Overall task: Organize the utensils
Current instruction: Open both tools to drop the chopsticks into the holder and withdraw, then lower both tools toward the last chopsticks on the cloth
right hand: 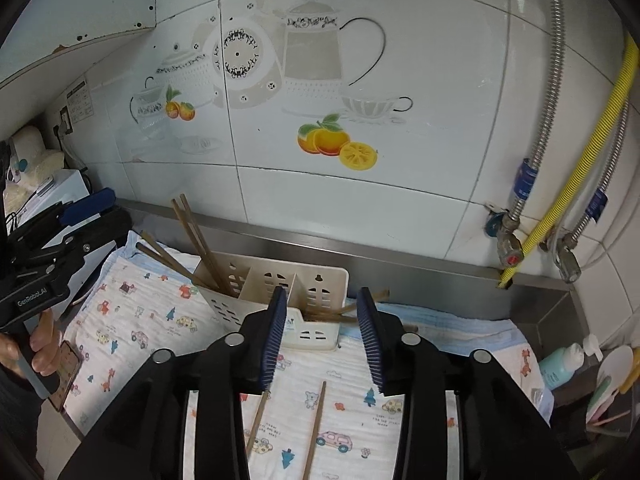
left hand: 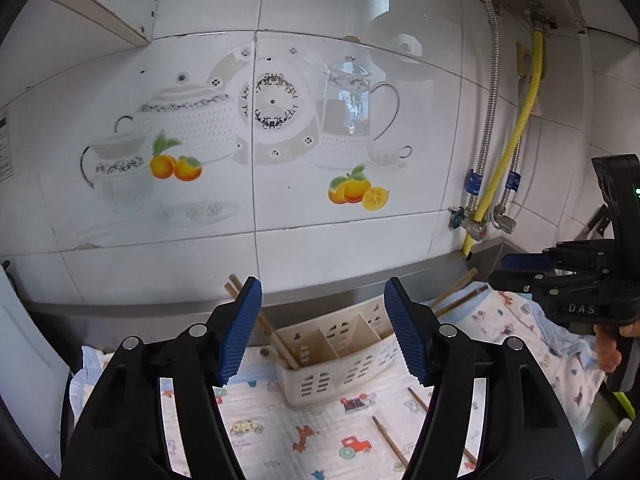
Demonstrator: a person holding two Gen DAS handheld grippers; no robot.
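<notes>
A cream plastic utensil caddy [left hand: 340,360] [right hand: 276,292] with three compartments stands on a patterned cloth [right hand: 152,312] against the wall. Brown chopsticks [right hand: 200,244] lean in its left compartment; they also show in the left wrist view [left hand: 264,328]. More chopsticks [right hand: 340,312] lie behind its right end. Two loose chopsticks [right hand: 314,428] lie on the cloth in front, also in the left wrist view [left hand: 390,442]. My left gripper [left hand: 322,332] is open and empty, above the caddy. My right gripper [right hand: 322,340] is open and empty, above the loose chopsticks.
A tiled wall [left hand: 280,160] with a steel ledge [right hand: 400,252] runs behind the cloth. Pipes and valves [right hand: 512,240] hang at the right. A bottle [right hand: 560,364] and sink items sit at the far right. A white appliance [right hand: 60,192] stands at the left.
</notes>
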